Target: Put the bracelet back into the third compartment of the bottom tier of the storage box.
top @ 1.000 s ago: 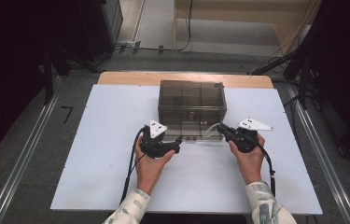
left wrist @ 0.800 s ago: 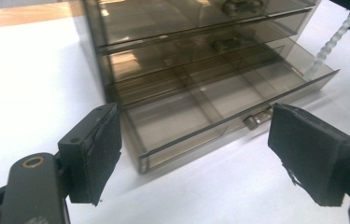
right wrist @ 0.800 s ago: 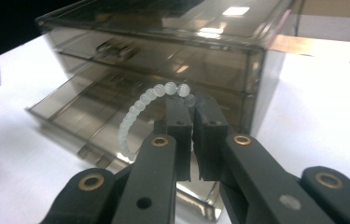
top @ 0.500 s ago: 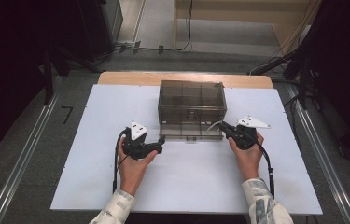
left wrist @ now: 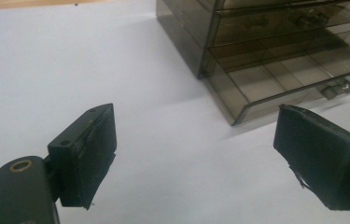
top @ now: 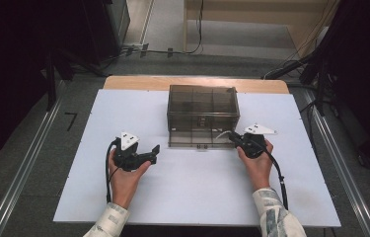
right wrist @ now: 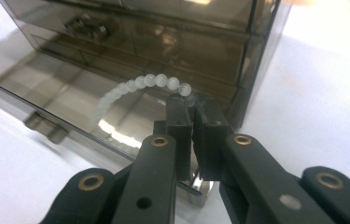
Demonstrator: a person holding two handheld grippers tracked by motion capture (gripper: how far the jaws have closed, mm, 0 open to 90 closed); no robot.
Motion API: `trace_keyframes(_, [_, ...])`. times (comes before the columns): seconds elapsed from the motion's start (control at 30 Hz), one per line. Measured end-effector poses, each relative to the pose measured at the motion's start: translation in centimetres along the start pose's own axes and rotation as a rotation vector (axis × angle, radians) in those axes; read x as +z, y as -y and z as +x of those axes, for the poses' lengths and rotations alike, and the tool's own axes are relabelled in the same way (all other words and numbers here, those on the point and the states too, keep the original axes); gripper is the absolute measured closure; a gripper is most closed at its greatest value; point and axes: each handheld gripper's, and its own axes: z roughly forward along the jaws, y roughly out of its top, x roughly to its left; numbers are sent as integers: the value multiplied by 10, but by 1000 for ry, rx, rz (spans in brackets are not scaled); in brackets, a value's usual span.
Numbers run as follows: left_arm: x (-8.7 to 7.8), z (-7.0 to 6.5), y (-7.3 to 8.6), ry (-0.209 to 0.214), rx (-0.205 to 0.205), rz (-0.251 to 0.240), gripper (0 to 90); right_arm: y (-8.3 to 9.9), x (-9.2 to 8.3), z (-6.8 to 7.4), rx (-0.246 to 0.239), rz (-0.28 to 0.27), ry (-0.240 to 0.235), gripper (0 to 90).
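Right gripper (right wrist: 192,109) clamped on a white bead bracelet (right wrist: 141,85) — jaws pressed together on a bead at one end of the loop, rest of the loop hanging free over the pulled-out bottom drawer (right wrist: 70,105) of the smoked-plastic drawer cabinet (top: 201,106). Bracelet above the drawer floor, apparently not yet resting on it; faint reflection visible on the drawer bottom beneath. Left gripper (left wrist: 210,154) off to the left of the cabinet over the white table top (top: 182,192), jaws wide apart, having just been opening further, nothing between them. Step in hand, judged: placing the bracelet into the open drawer. Next move, judged: lower the right gripper until the beads settle inside the drawer walls, part the jaws, withdraw clear of the front lip — then the drawer handle (left wrist: 337,87) stands free for a push to shut, likely a job for the empty left gripper. Care needed that the loop does not drape over the drawer edge. Count: one cabinet, three drawer levels visible from the left gripper view, one drawer open; one bracelet; two grippers, one loaded, one empty.
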Motion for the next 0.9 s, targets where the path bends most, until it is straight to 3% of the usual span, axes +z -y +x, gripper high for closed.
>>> trace_keyframes(0.17, [-8, 10, 1, -9, 1, -2, 137, 0, 2, 0, -3, -8, -2, 806])
trace_keyframes(0.5, [-22, 33, 9, -48, -9, 7, 131, 0, 2, 2, -2, -34, -27, 583])
trace_keyframes(0.77, [-26, 50, 19, -90, -38, 37, 134, -4, -23, -7, 0, -32, -64, 419])
trace_keyframes(0.9, [-28, 54, 20, -108, -46, 33, 129, -3, -37, -12, -11, -33, -72, 380])
